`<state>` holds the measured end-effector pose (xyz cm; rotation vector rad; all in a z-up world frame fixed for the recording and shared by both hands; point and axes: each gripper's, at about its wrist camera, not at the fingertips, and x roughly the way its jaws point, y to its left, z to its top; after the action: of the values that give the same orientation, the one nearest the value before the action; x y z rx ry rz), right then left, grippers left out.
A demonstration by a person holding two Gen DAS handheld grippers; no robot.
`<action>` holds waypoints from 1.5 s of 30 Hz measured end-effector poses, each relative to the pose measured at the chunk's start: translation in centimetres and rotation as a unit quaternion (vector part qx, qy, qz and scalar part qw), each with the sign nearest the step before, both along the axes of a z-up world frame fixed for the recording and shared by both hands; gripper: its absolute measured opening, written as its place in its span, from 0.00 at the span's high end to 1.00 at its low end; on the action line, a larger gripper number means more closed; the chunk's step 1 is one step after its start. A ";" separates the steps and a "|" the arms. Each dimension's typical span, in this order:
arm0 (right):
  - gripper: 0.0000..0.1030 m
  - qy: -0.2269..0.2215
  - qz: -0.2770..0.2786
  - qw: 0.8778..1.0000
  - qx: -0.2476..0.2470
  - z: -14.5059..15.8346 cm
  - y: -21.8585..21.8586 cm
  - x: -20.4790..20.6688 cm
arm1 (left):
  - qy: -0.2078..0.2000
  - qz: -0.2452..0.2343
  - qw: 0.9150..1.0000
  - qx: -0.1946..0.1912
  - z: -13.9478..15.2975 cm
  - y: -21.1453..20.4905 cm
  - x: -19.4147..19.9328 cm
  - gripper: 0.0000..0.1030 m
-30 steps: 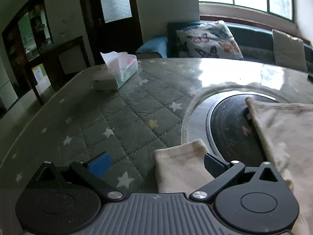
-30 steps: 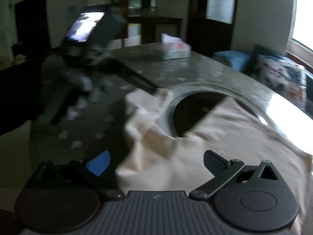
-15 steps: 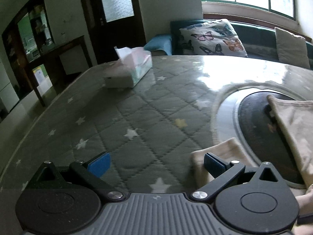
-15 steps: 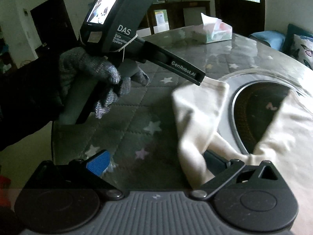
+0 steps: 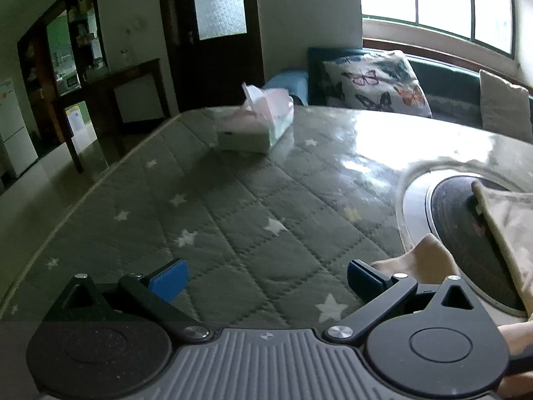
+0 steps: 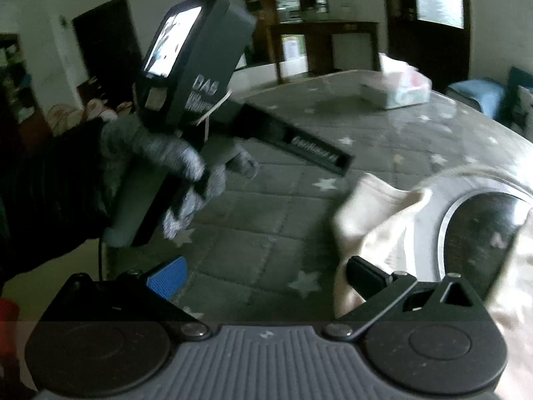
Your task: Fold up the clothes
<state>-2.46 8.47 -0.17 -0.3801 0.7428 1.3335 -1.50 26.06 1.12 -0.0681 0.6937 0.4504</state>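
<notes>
A cream garment (image 6: 376,213) lies on the grey star-quilted table, partly over a round dark inset. Its sleeve end shows in the left wrist view (image 5: 423,260), just right of my left gripper (image 5: 266,276), which is open and empty above the quilt. In the right wrist view my right gripper (image 6: 263,276) is open, its right finger at the sleeve's edge, holding nothing. The left gripper's body (image 6: 200,76), held in a gloved hand, hovers to the left of the sleeve.
A tissue box (image 5: 253,126) stands at the far side of the table; it also shows in the right wrist view (image 6: 396,86). The round dark inset (image 5: 466,233) with a pale rim lies at the right. A butterfly cushion (image 5: 376,83) rests on a bench beyond.
My left gripper has drawn left, off the sleeve end that lay between its fingers. The right gripper view has swung left, so the garment now sits at its right edge.
</notes>
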 end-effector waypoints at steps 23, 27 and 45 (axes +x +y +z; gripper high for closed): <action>0.00 0.051 -0.049 0.997 -0.024 -1.0 -3.8 2.9 | -0.009 -0.017 1.000 -0.010 0.4 0.1 -0.9 0.00; 0.00 0.050 -0.042 0.998 -0.014 -1.0 -1.9 2.5 | -0.014 -0.009 1.000 -0.012 0.7 0.6 -1.4 0.00; 0.00 -0.048 0.015 0.999 -0.018 -1.2 3.8 -0.8 | -0.022 0.021 0.999 -0.013 1.3 2.6 -3.7 0.00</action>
<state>-3.23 12.26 -1.35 -0.4824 0.6844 1.3229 -5.18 28.63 2.42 -0.1173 0.6555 0.4781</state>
